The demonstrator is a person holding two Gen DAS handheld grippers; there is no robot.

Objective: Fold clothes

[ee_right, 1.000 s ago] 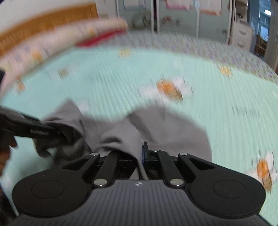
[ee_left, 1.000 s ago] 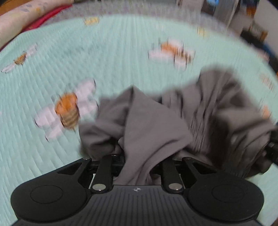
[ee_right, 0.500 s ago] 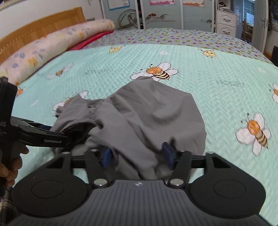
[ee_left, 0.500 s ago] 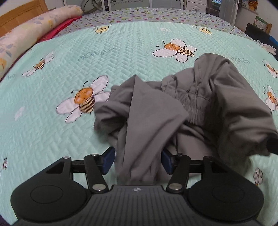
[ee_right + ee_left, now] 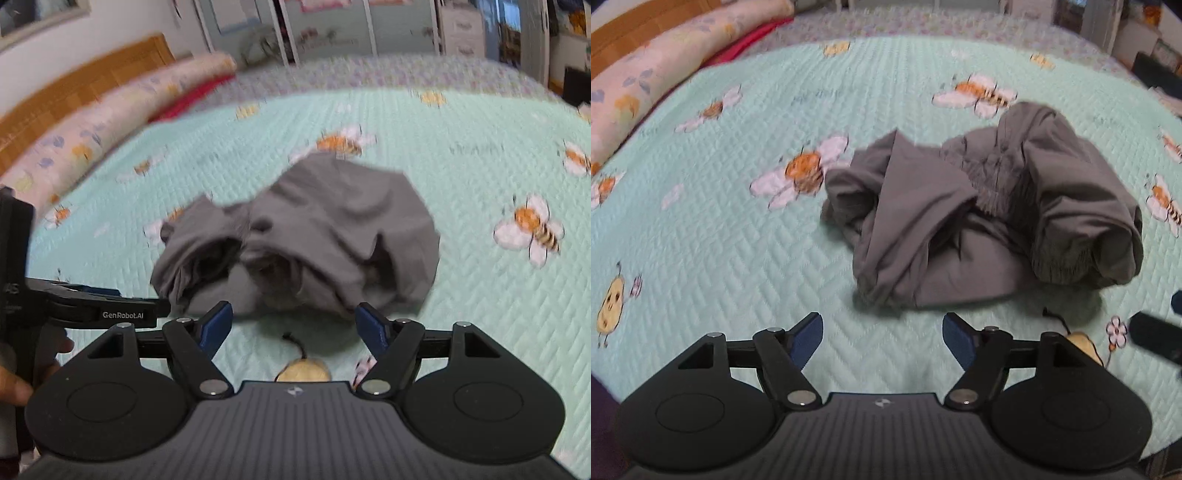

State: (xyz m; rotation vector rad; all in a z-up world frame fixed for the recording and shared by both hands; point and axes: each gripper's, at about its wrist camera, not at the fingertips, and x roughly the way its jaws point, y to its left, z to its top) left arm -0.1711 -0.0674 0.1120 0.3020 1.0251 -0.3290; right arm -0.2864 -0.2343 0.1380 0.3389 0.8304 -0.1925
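Grey cloth (image 5: 982,218) lies crumpled in a heap on my mint-green quilt (image 5: 738,236) with its printed bees, just ahead of both tools and touching neither. My left gripper (image 5: 882,334) has just been opening its jaws; they now stand wide apart with only bare quilt between the blue pads, and the near edge of the garment sits a little beyond the fingertips, slightly toward the right pad. My right gripper (image 5: 293,325) has likewise just been opening and its jaws gape, nothing pinched; the heap's near hem lies just past the pads, centred between them. In the right wrist view the left tool reaches in from the left edge, its tip near the heap's left side, with my hand (image 5: 22,373) behind it. A small yellowish printed figure with a dark stalk (image 5: 303,371) shows on the quilt between the right jaws. A long floral pillow (image 5: 646,88) lies along the far left, against a wooden headboard (image 5: 81,96).
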